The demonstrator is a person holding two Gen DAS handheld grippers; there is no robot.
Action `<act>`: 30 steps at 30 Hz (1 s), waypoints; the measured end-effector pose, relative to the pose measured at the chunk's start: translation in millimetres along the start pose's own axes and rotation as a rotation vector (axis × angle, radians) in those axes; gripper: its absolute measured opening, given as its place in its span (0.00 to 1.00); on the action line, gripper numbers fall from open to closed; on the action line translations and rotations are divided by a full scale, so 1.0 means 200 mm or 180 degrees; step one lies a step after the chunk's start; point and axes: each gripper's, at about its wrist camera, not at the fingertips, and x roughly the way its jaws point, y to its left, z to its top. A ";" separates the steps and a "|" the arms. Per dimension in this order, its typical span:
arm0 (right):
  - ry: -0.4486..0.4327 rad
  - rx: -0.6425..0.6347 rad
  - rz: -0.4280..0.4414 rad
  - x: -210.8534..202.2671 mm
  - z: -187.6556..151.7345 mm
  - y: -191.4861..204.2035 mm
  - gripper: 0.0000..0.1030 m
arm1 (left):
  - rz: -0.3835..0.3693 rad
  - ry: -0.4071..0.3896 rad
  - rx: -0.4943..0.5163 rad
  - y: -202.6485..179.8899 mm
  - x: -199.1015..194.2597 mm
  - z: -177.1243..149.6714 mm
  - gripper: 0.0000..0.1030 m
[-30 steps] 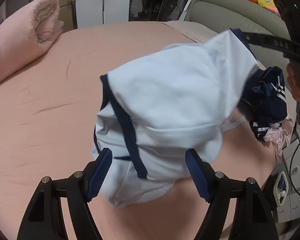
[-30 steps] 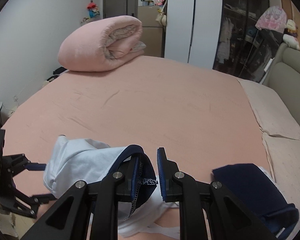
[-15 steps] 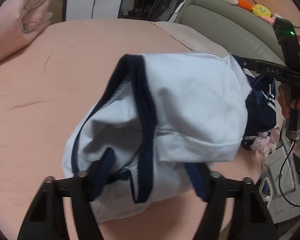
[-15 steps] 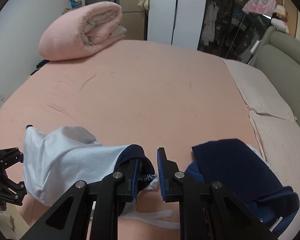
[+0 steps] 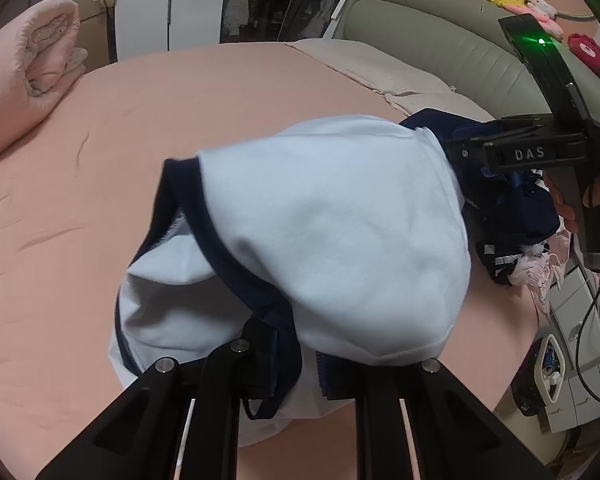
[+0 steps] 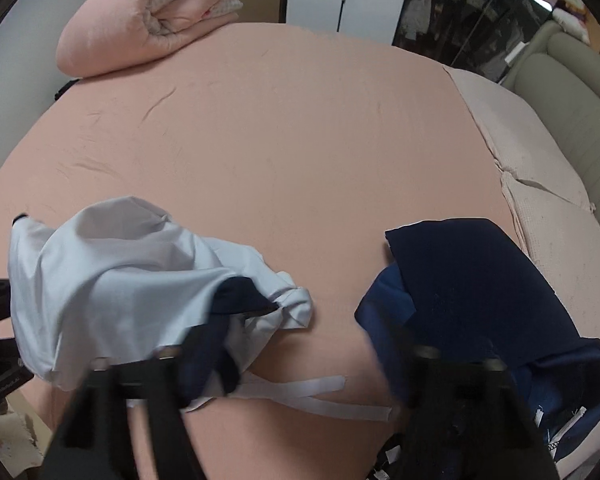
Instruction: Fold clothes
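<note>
A pale white top with navy trim (image 5: pixel 332 232) hangs bunched above the pink bed (image 5: pixel 140 128). My left gripper (image 5: pixel 304 372) has its fingers close together under the cloth, shut on a navy-edged fold at the near end. In the right wrist view my right gripper (image 6: pixel 300 360) stands wide open and blurred. The top (image 6: pixel 112 280) droops to its left, and a navy edge still lies over the left finger (image 6: pixel 208 360). From the left wrist view, the right gripper (image 5: pixel 452 148) sits at the top's far corner, held by a hand (image 5: pixel 596 196).
A heap of navy clothes (image 6: pixel 480 300) lies at the bed's near right, with pink items (image 5: pixel 540 272) beside it. White ribbon strips (image 6: pixel 320 396) lie on the sheet. A rolled pink duvet (image 6: pixel 148 20) sits at the far left; a grey headboard (image 5: pixel 440 48) runs along the right.
My left gripper, open a second ago, has closed on the top's near fold. My right gripper, shut on the navy trim before, has opened wide, and the top has sagged.
</note>
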 end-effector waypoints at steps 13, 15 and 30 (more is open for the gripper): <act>-0.0162 0.0231 0.0452 -0.28 0.08 0.02 0.71 | -0.0146 -0.0002 0.0105 0.02 -0.02 0.04 0.12; -0.0184 0.0165 0.0603 -0.30 0.09 0.09 0.71 | -0.0161 -0.0005 0.0107 0.02 -0.03 0.04 0.12; 0.0014 -0.0514 0.0846 -0.24 0.13 0.57 0.71 | -0.0282 -0.0078 -0.0138 0.06 -0.04 0.08 0.12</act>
